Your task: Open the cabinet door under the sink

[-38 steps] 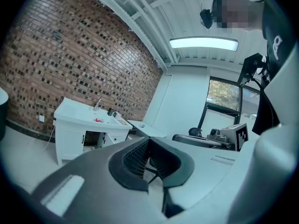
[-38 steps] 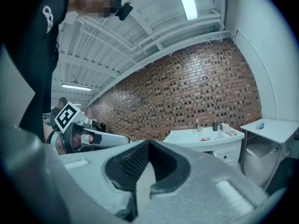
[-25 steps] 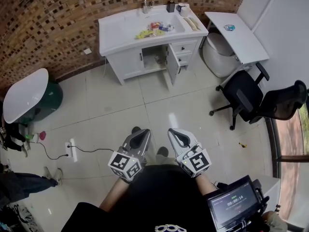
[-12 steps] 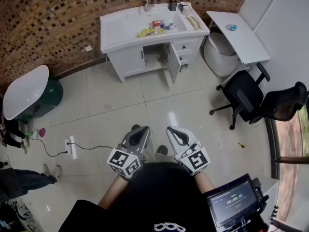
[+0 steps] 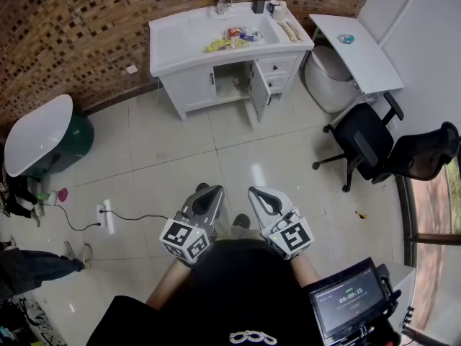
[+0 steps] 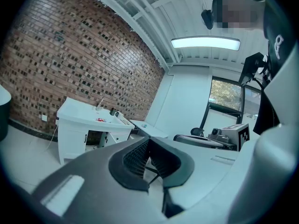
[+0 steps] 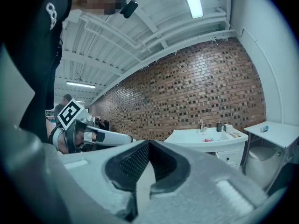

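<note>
The white sink cabinet [image 5: 189, 49] stands against the brick wall, far across the tiled floor. Its right door [image 5: 257, 90] is swung open, showing a dark inside [image 5: 232, 76]; the left door [image 5: 197, 89] is closed. Both grippers are held close to my body, far from the cabinet. My left gripper [image 5: 209, 191] and right gripper [image 5: 258, 192] are shut with nothing in them. The left gripper view shows shut jaws [image 6: 149, 141] and the cabinet [image 6: 74, 129] small at the left. In the right gripper view the shut jaws [image 7: 149, 144] point toward the cabinet [image 7: 198, 139].
Two black office chairs [image 5: 366, 144] stand at the right, beside a white desk [image 5: 360, 56] and a round white bin [image 5: 325, 78]. A green tub with a white lid [image 5: 39, 139] is at the left. A power strip [image 5: 103, 220] with its cable lies on the floor.
Almost nothing differs. The cabinet sits slightly higher in the head view, and both grippers stay shut near my body.
</note>
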`<state>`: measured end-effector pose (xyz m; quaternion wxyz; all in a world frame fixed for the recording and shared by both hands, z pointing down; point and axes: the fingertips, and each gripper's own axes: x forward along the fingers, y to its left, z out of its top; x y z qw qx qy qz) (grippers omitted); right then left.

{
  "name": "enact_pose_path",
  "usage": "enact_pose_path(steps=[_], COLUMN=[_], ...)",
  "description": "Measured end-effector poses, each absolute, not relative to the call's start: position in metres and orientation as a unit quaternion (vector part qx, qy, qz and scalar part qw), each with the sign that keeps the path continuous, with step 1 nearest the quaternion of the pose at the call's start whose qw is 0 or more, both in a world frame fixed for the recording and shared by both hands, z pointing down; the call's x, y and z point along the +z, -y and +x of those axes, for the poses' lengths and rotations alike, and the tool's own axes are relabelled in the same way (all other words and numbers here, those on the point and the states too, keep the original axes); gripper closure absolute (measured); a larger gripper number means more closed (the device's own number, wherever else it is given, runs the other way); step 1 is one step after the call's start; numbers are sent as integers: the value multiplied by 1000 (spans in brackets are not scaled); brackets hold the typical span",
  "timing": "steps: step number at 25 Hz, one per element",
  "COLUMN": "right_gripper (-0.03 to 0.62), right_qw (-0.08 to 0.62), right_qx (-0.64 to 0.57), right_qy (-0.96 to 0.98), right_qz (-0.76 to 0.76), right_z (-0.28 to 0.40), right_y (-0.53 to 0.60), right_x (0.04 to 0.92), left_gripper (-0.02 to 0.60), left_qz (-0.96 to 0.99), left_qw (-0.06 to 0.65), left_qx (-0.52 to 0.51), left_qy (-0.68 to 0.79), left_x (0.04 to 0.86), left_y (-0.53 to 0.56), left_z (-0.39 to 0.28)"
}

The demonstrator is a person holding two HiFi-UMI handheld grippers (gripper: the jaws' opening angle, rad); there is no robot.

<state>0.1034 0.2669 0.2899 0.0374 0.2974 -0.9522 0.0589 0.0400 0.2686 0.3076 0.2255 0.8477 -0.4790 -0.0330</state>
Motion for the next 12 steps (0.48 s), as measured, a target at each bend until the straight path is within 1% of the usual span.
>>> enact_pose_path(steps=[12], right_gripper=[603], right_qw=[38], right_qx=[59], right_qy=[951], right_qz=[302], right_z=[107], right_y=[-265], right_x=[293], left_gripper=[565], left_qz=[851], left_qw=[224], left_qx=[-33], left_qy=[475], left_x=[308], left_y=[-266], left_z=[44])
